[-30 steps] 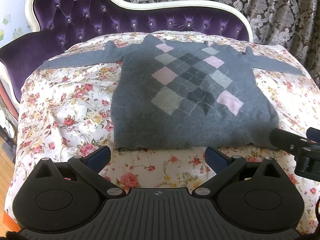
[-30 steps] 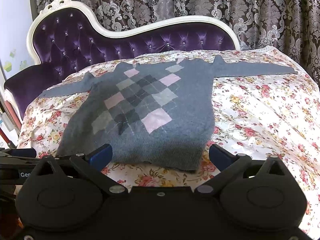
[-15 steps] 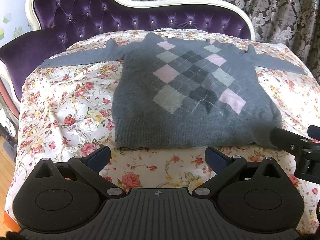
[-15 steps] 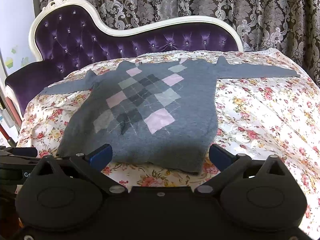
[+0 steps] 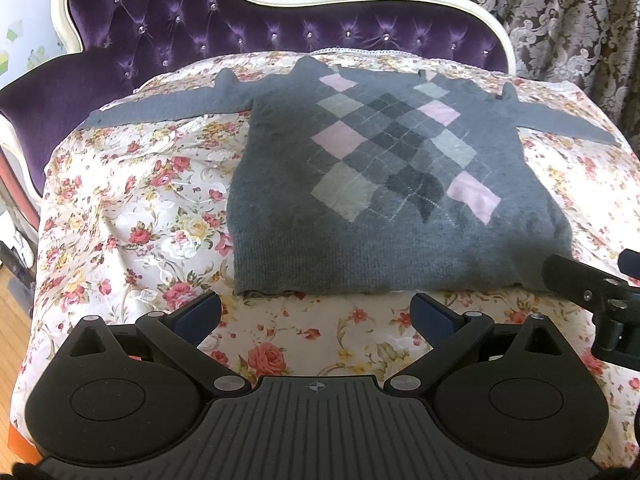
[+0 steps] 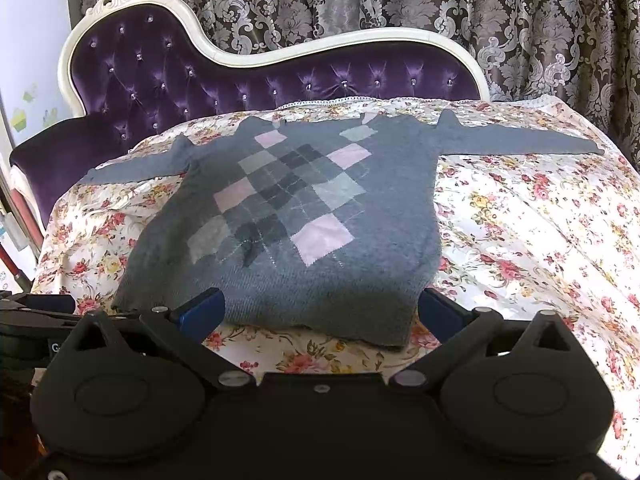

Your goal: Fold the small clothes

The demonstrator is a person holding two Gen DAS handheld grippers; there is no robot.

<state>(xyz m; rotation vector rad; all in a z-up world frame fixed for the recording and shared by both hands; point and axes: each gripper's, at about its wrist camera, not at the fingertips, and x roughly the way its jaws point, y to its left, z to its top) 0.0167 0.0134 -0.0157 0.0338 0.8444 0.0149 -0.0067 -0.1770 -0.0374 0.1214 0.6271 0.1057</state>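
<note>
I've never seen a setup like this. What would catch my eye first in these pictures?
First, the grey sweater with pink and grey diamonds, spread flat with both sleeves out on a rose-print cover. Behind it curves a tufted purple sofa back. Up close, the left tool and right tool sit open near the sweater's hem.

One sweater [image 5: 372, 184], two hand-held grippers [image 5: 316, 312] [image 6: 320, 312]

Sweater [image 5: 384, 200] flat on floral-covered sofa [image 5: 120, 208]

Bare floral cover [image 5: 132, 200] around sweater [image 5: 360, 184]; sofa back [image 6: 240, 76] behind.
</note>
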